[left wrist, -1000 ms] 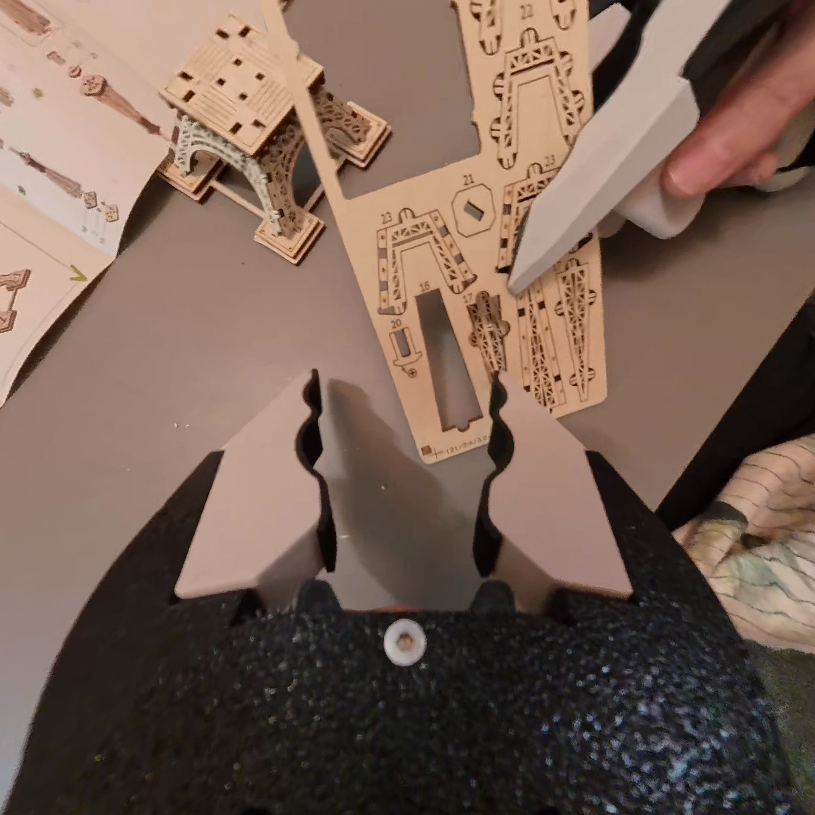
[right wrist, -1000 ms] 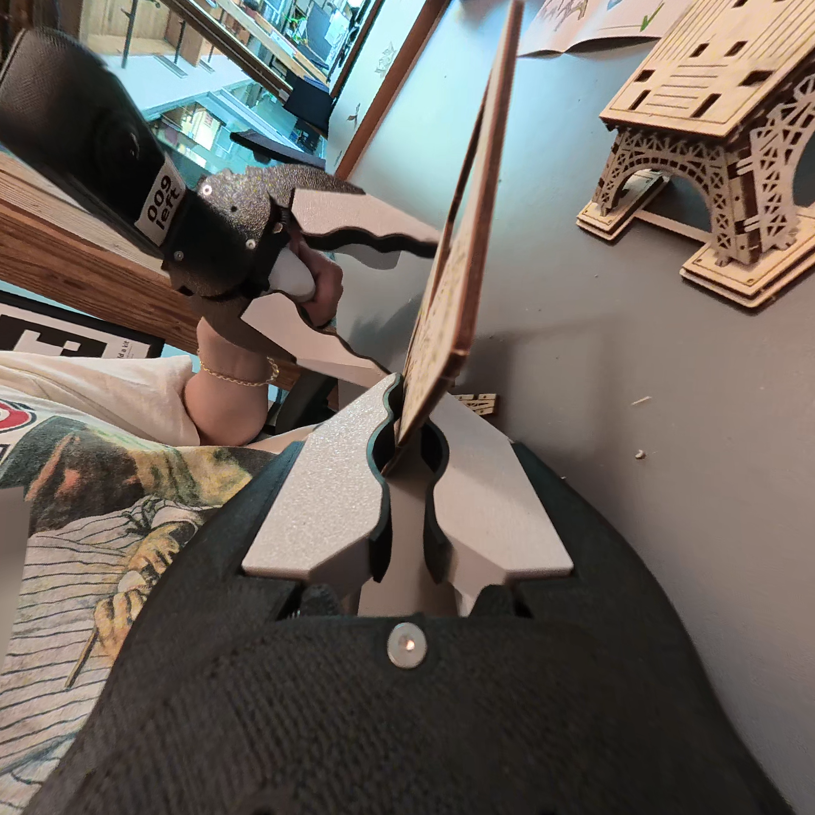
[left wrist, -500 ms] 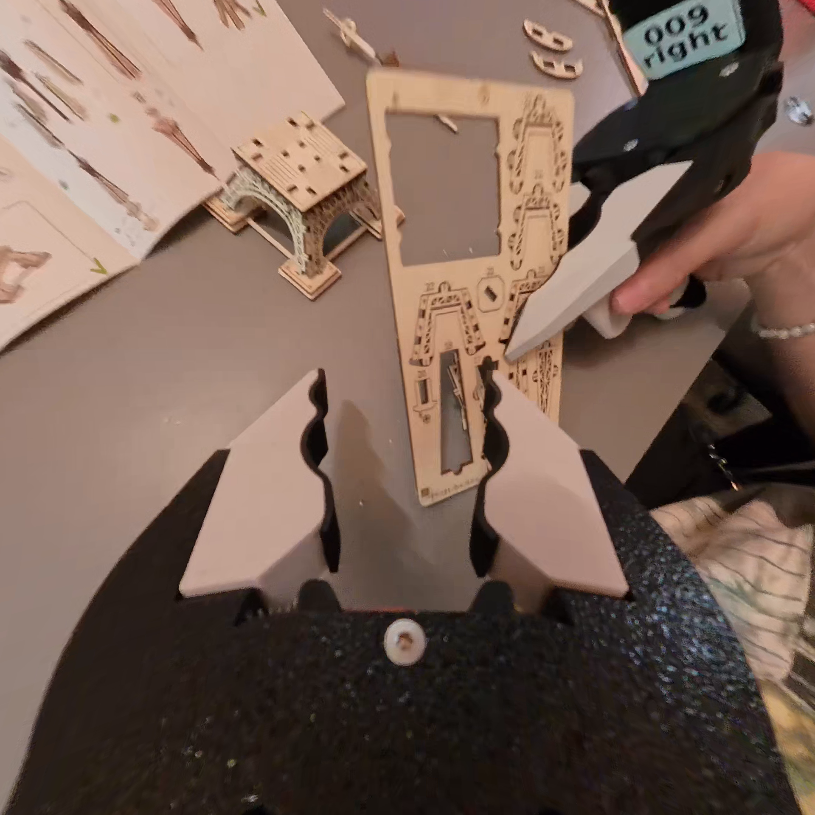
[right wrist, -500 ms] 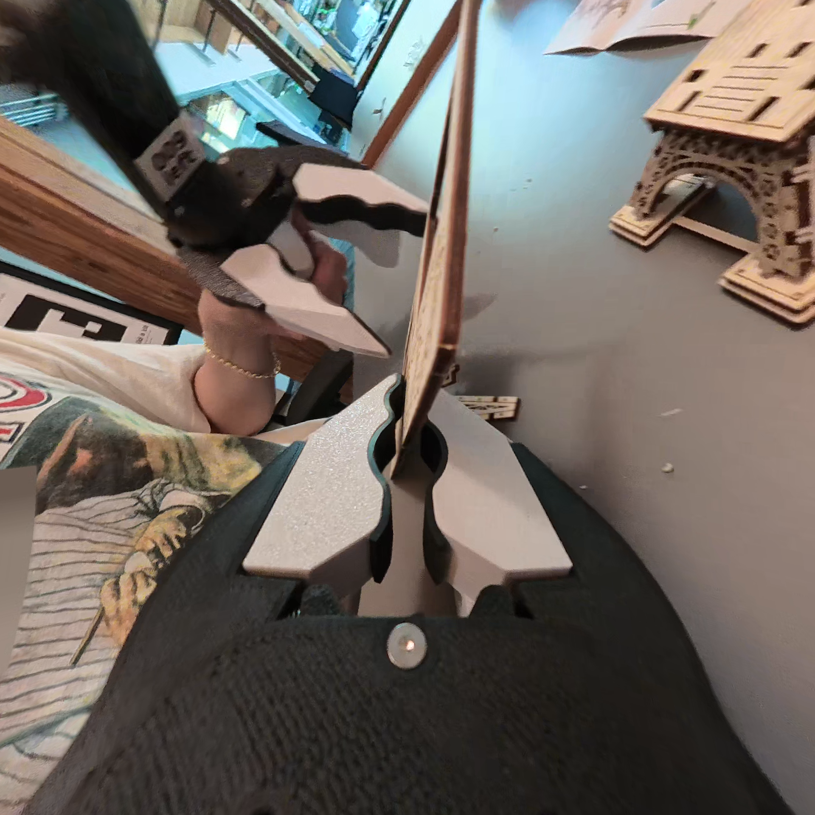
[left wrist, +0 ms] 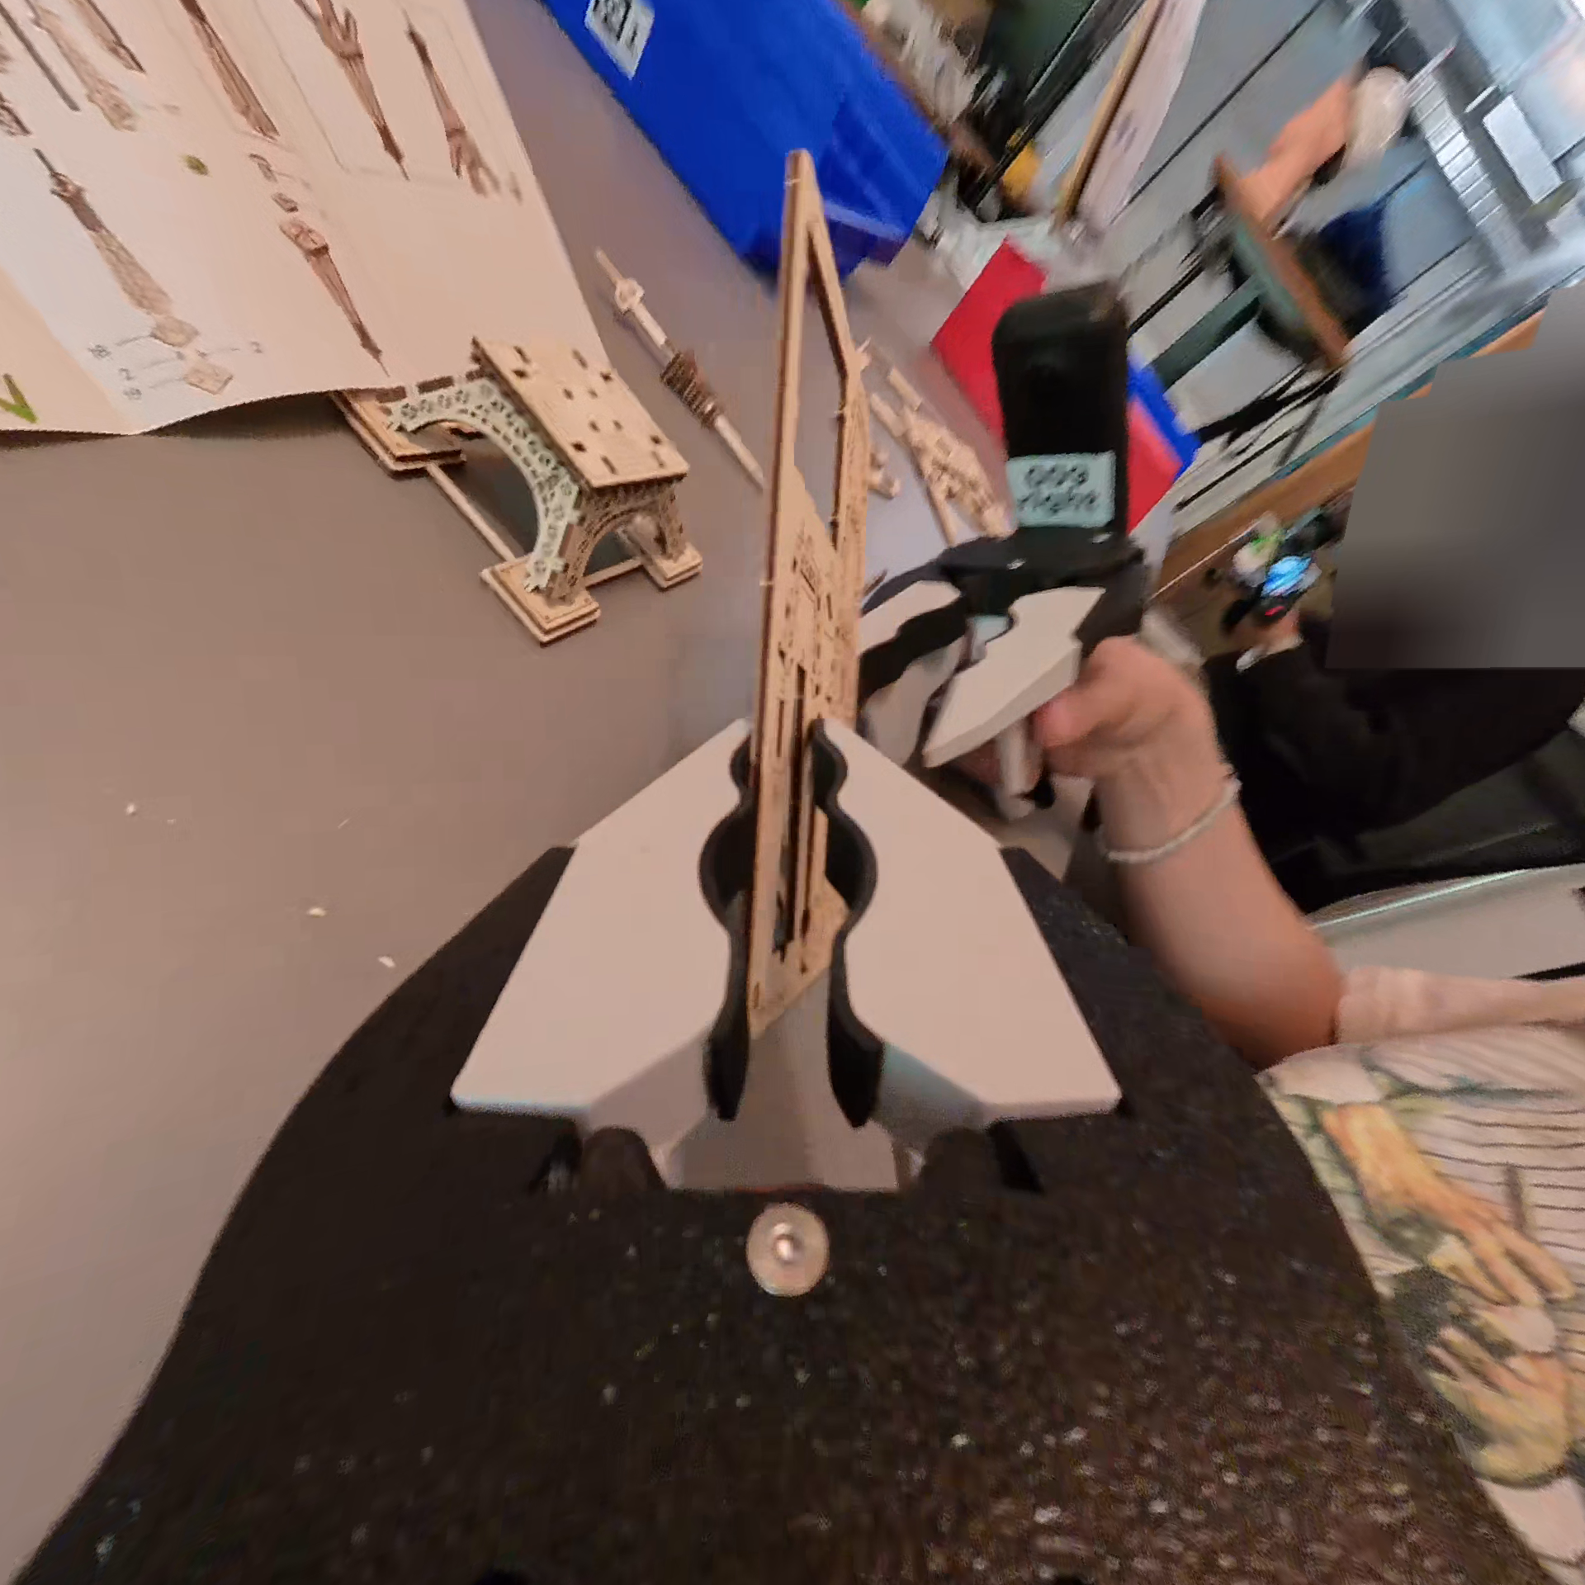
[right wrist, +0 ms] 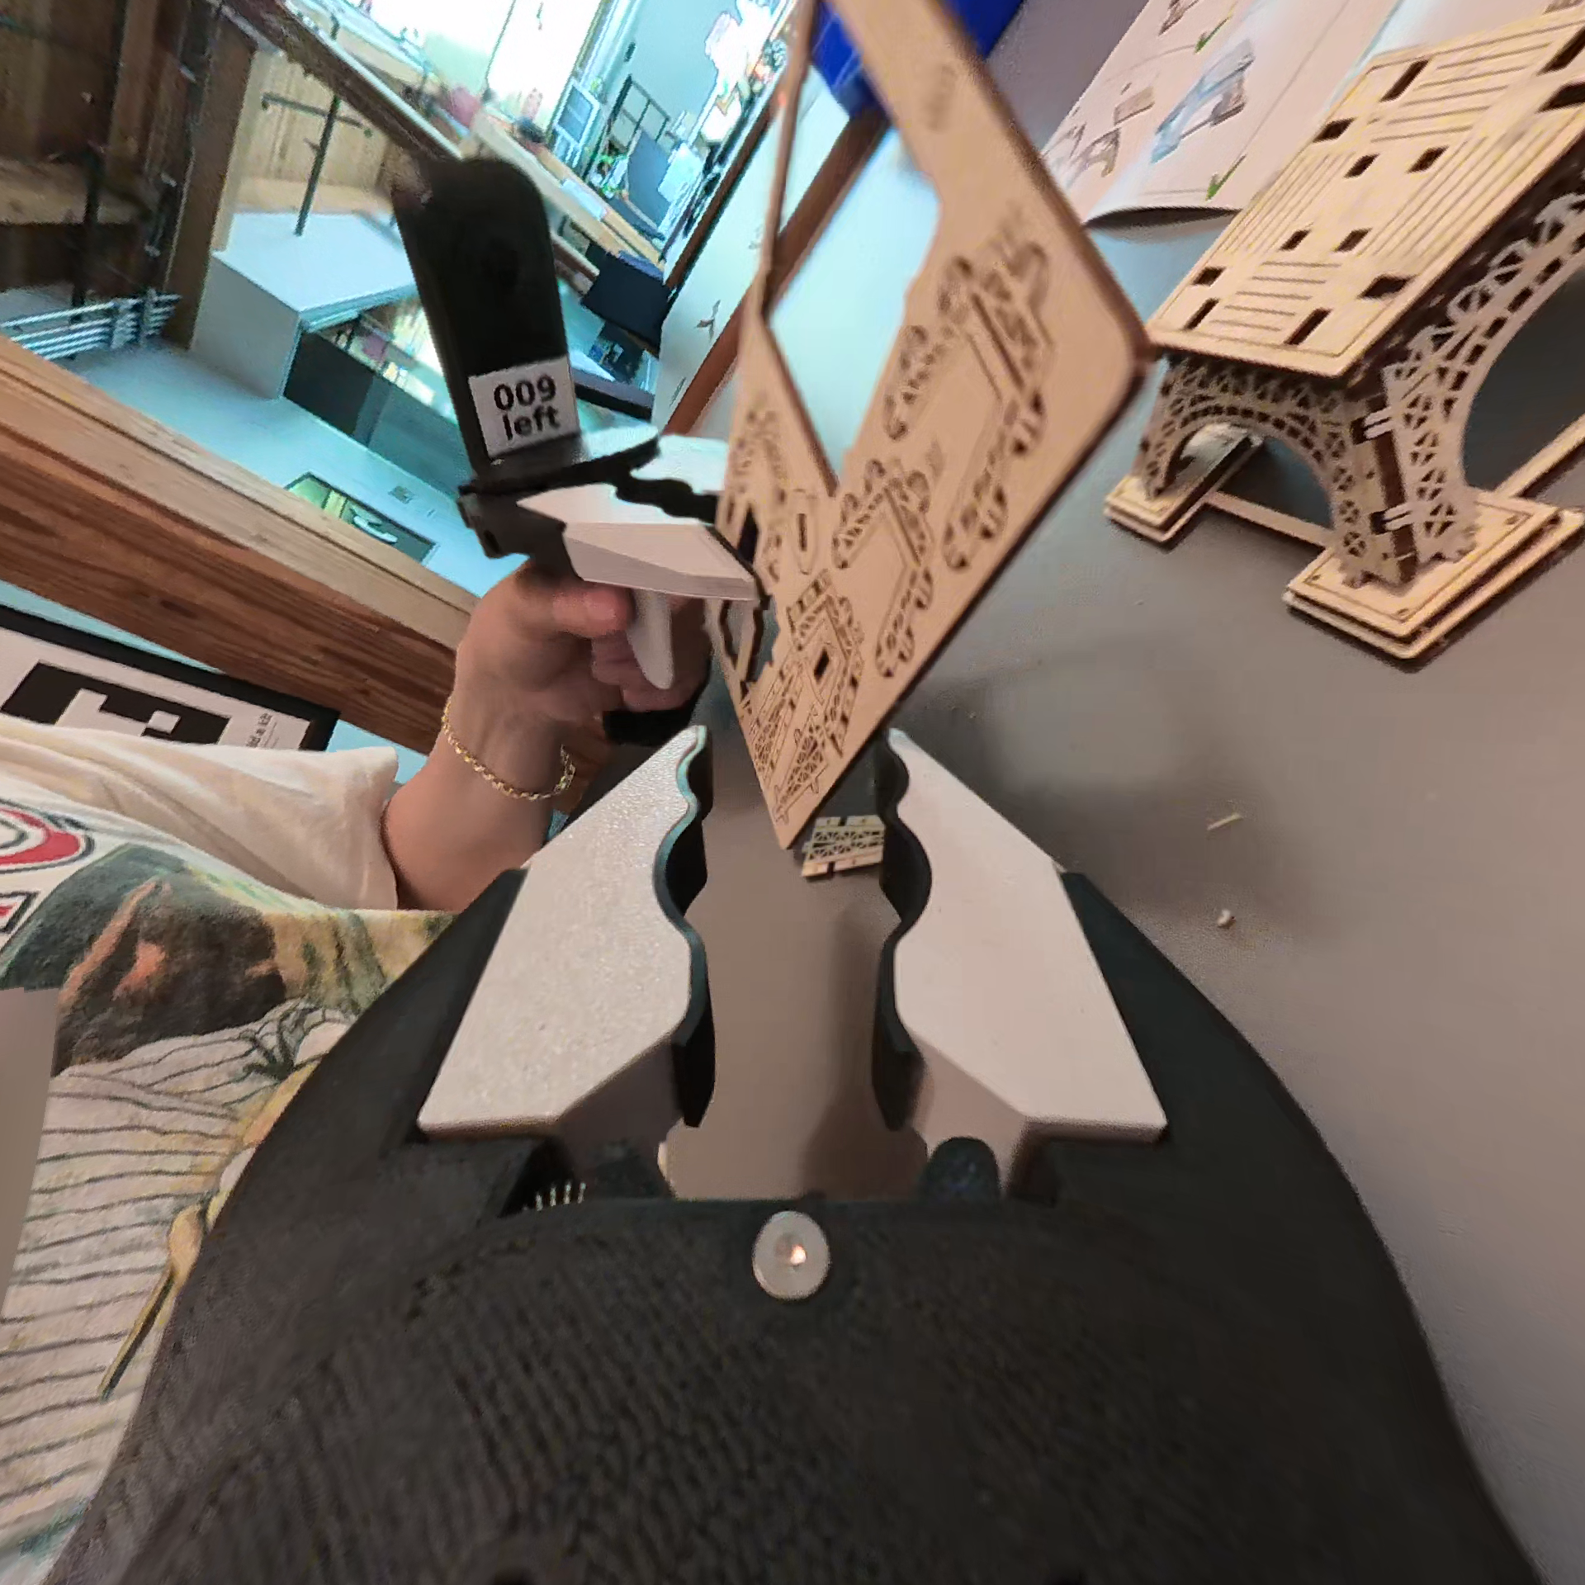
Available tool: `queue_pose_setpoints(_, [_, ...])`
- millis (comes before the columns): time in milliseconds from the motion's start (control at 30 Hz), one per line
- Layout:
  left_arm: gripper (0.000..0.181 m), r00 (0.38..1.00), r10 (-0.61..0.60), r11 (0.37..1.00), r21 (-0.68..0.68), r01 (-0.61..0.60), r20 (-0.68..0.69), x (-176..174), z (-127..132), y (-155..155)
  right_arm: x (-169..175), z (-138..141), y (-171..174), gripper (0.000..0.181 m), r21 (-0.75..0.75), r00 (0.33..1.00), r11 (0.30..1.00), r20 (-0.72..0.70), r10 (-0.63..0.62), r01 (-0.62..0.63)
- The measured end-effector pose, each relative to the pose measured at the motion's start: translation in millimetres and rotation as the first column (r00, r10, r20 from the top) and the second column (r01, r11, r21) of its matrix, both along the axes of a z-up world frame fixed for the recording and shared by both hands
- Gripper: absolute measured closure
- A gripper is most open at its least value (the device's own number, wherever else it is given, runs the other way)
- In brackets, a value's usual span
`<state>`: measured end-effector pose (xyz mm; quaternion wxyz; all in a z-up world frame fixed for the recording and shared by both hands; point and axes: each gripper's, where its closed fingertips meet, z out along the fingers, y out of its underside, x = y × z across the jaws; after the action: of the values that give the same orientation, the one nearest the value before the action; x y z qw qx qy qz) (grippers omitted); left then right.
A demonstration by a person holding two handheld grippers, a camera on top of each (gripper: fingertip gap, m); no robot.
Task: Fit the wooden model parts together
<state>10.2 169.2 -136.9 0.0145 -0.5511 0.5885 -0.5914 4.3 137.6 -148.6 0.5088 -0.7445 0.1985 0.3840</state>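
A person seated at a grey bench (left wrist: 257,729) is working with a hand-held claw in each hand. The left claw (left wrist: 785,755) is gripping a thin wooden parts sheet (left wrist: 806,600) by its lower end, its two grey fingers closed against the sheet's faces, so that the sheet is standing upright and clear of the bench, probably to bring its laser-cut pieces within reach of the other tool. In the right wrist view the same sheet is hanging tilted in the air in front of the right claw (right wrist: 793,772), whose fingers are standing wide apart with nothing between them; the sheet's lower corner is just beyond its tips and does not seem to be touching them. My guess is that the right claw is lining up to press or pull a piece out of the sheet. A small loose wooden piece (right wrist: 845,845) is lying flat on the bench below that corner. The part-built tower base (left wrist: 557,480) is standing on its four legs well apart from both claws, waiting for further parts, and a paper instruction sheet (left wrist: 257,214) is lying spread behind it for reference.
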Motion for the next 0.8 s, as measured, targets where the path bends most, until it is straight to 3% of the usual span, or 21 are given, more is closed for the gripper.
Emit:
queue_pose_setpoints(100, [0.181, 0.998, 0.005, 0.986, -0.166, 0.007, 0.070, -1.6, 17.9, -0.5, 3.5, 4.1, 6.4, 0.152, 0.027, 0.999, 0.999, -0.006, -0.037, 0.037])
queue_pose_setpoints(300, [0.181, 0.998, 0.001, 0.917, -0.397, 0.027, 0.070, -7.8, 32.8, 3.9, -7.3, 19.6, 9.7, 0.164, 0.129, 1.000, 0.992, -0.019, 0.005, -0.003])
queue_pose_setpoints(400, [0.181, 0.996, -0.035, 0.884, -0.463, 0.070, 0.084, -13.2, 40.1, -2.0, -16.7, 31.8, 12.7, 0.173, 0.211, 0.999, 0.977, -0.029, 0.046, -0.039])
queue_pose_setpoints(500, [0.181, 0.992, -0.035, 0.898, -0.431, 0.084, 0.119, -14.6, 41.7, -2.4, -22.8, 34.7, 13.4, 0.181, 0.227, 0.998, 0.971, -0.001, 0.070, -0.068])
queue_pose_setpoints(533, [0.176, 0.993, -0.028, 0.918, -0.389, 0.072, 0.119, -13.4, 38.5, -0.4, -21.7, 33.1, 14.0, 0.181, 0.216, 0.998, 0.974, 0.000, 0.062, -0.060])
queue_pose_setpoints(567, [0.159, 0.994, -0.014, 0.947, -0.317, 0.047, 0.107, -11.1, 31.5, 3.2, -19.6, 30.1, 15.1, 0.181, 0.197, 0.999, 0.979, -0.006, 0.049, -0.047])
queue_pose_setpoints(600, [0.139, 0.995, -0.001, 0.977, -0.214, 0.022, 0.097, -9.8, 22.7, 7.7, -17.1, 25.4, 16.4, 0.181, 0.167, 0.999, 0.986, -0.013, 0.033, -0.030])
queue_pose_setpoints(667, [0.123, 0.991, 0.035, 0.996, 0.075, -0.045, 0.132, -7.4, 7.9, 22.2, -15.3, 13.8, 18.9, 0.181, 0.089, 1.000, 0.996, -0.002, 0.014, -0.013])
queue_pose_setpoints(733, [0.087, 0.985, 0.064, 0.927, 0.356, -0.119, 0.162, -5.2, -2.6, 38.7, -18.1, 1.7, 20.2, 0.181, 0.009, 1.000, 1.000, 0.013, 0.020, -0.020])
queue_pose_setpoints(800, [0.075, 0.992, 0.016, 0.845, 0.528, -0.081, 0.128, -8.8, -13.0, 41.2, -21.3, -5.5, 21.2, 0.181, -0.037, 0.999, 0.999, 0.014, 0.035, -0.034])
